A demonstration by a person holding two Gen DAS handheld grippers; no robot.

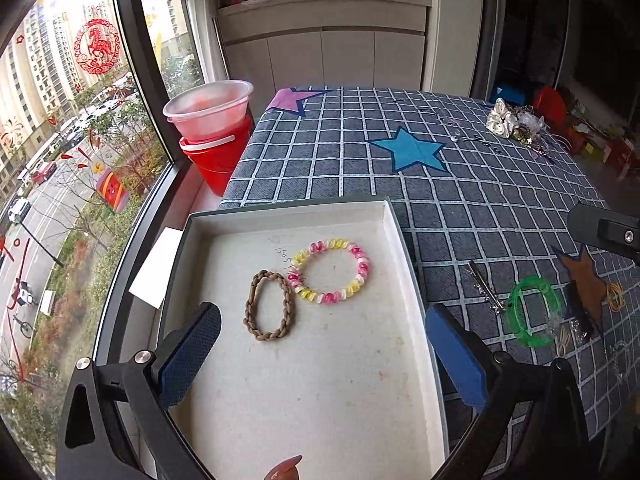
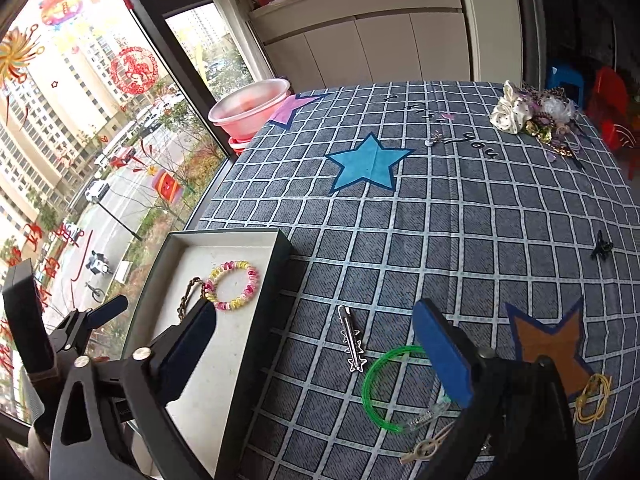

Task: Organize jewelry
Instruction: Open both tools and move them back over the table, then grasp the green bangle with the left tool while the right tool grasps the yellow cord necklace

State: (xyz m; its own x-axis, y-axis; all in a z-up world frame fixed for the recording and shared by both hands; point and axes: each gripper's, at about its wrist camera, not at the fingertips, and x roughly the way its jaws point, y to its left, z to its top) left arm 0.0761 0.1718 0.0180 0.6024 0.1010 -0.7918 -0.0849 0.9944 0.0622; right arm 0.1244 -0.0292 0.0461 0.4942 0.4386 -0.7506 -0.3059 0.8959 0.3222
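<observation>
A shallow white-lined box [image 1: 404, 252] [image 2: 276, 264] sits at the table's left edge. In it lie a brown braided hair tie [image 1: 270, 306] [image 2: 186, 298] and a pink-and-yellow spiral bracelet [image 1: 330, 272] [image 2: 232, 286]. My left gripper [image 1: 320, 354] is open and empty above the box floor, near the two pieces. My right gripper [image 2: 316, 356] is open and empty above the cloth. Between its fingers lie a silver hair clip [image 2: 352, 340] [image 1: 486, 288] and a green bangle [image 2: 384, 388] [image 1: 534, 312]. A yellow elastic [image 2: 594, 398] [image 1: 614, 298] lies at the right.
A checked blue cloth with stars [image 1: 412, 150] [image 2: 368, 164] covers the table. A pile of scrunchies and ornaments [image 1: 514, 120] [image 2: 532, 114] lies at the far right. A black claw clip [image 2: 600, 246] lies right of centre. A red bucket with plastic bowls [image 1: 216, 132] stands by the window.
</observation>
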